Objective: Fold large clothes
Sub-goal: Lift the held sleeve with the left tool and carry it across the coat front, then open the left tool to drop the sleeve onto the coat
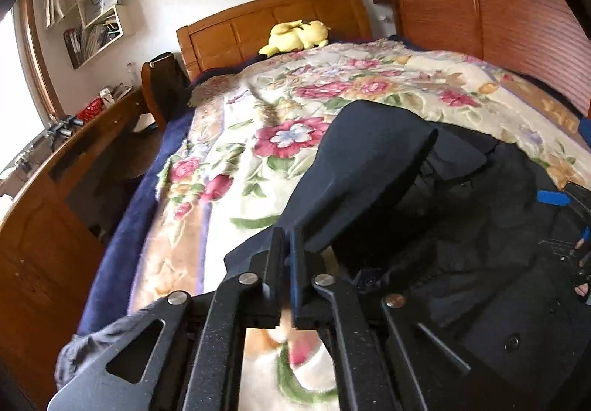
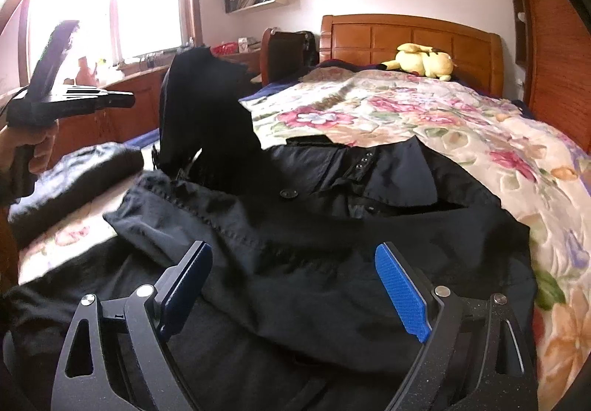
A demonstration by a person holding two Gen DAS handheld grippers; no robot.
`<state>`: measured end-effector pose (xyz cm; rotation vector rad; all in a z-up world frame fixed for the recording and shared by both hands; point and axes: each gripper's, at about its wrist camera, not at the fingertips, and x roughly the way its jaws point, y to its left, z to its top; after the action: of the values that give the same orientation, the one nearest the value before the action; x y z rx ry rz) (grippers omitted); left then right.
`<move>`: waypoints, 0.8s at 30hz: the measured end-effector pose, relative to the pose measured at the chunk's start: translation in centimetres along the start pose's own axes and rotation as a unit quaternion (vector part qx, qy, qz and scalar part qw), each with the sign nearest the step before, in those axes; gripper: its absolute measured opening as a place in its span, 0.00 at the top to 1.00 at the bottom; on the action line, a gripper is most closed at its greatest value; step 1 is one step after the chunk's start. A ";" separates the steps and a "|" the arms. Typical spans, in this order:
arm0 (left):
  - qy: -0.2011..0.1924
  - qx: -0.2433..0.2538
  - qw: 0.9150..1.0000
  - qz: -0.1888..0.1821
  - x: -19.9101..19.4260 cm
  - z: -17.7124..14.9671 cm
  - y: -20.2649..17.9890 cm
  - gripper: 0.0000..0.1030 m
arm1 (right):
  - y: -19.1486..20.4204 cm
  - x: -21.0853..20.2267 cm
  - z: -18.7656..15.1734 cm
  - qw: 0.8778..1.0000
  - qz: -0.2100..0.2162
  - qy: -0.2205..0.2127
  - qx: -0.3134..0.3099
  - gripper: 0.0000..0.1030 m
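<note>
A large dark coat (image 2: pixel 332 226) lies spread on the floral blanket (image 2: pixel 424 115) of a bed. One of its sleeves (image 2: pixel 203 108) is lifted off the bed and hangs upright. My left gripper (image 1: pixel 287 245) is shut on the edge of that sleeve (image 1: pixel 369 160), with the dark cloth pinched between its narrow jaws. A hand (image 2: pixel 40 145) holds that gripper at the left of the right wrist view. My right gripper (image 2: pixel 291 252) hovers low over the coat's body, open wide, with nothing between its blue pads (image 2: pixel 402 296).
A yellow plush toy (image 2: pixel 424 62) rests by the wooden headboard (image 2: pixel 406 38). Another dark garment (image 2: pixel 85 171) lies bundled at the bed's left edge. A wooden desk (image 1: pixel 55 189) runs along the left, and a slatted wardrobe (image 1: pixel 498 4) stands on the right.
</note>
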<state>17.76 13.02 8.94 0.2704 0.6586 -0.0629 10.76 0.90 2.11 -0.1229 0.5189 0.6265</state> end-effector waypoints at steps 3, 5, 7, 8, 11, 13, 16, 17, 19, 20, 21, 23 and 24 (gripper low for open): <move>0.008 -0.001 1.000 -0.012 0.8 -0.2 -0.1 0.36 | -0.1 0.2 -0.2 1.000 0.004 0.002 0.003 0.12; 0.026 0.001 1.000 -0.013 2.1 -0.6 -0.2 0.26 | -0.2 0.4 -0.2 1.000 0.002 0.002 0.004 0.12; 0.037 0.004 0.999 -0.017 3.5 -0.7 -0.5 0.26 | -0.3 0.6 -0.2 1.000 0.003 0.005 0.006 0.12; 0.040 0.008 0.999 -0.013 4.1 -0.7 -0.8 0.26 | -0.4 0.7 -0.2 1.000 0.003 0.005 0.008 0.12; 0.050 0.016 0.999 0.007 6.8 -0.5 -1.0 0.26 | -0.5 0.9 -0.1 1.000 0.003 0.007 0.010 0.12; 0.046 0.013 0.999 0.012 8.0 -0.1 -0.9 0.44 | -0.6 0.8 -0.1 1.000 0.003 0.008 0.009 0.12; 0.053 -0.003 0.998 -0.024 8.5 0.5 -0.6 0.93 | -0.4 0.7 -0.1 1.000 0.002 0.008 0.002 0.12; 0.053 -0.001 0.998 -0.030 8.0 0.8 -0.8 0.95 | -0.4 0.5 -0.1 1.000 0.001 0.007 0.000 0.12; 0.047 0.012 0.998 -0.035 6.6 1.3 -1.5 0.96 | -0.2 0.5 -0.2 1.000 0.000 0.008 -0.003 0.12; 0.047 0.020 0.998 -0.034 5.9 1.5 -1.9 0.96 | -0.2 0.5 -0.2 1.000 0.000 0.008 -0.004 0.12; 0.044 0.026 0.998 -0.032 4.6 2.0 -2.3 0.96 | -0.2 0.5 -0.2 1.000 -0.001 0.007 -0.005 0.12; 0.045 0.030 0.998 -0.036 2.5 2.9 -2.8 0.96 | -0.1 0.4 -0.2 1.000 -0.005 0.006 -0.006 0.12; 0.048 0.033 0.998 -0.039 1.3 3.4 -3.3 0.97 | -0.2 0.2 -0.2 1.000 -0.007 0.004 -0.006 0.12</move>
<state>20.30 9.00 9.99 0.3123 0.7631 -0.1478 10.92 0.84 1.79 -0.1400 0.5217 0.6161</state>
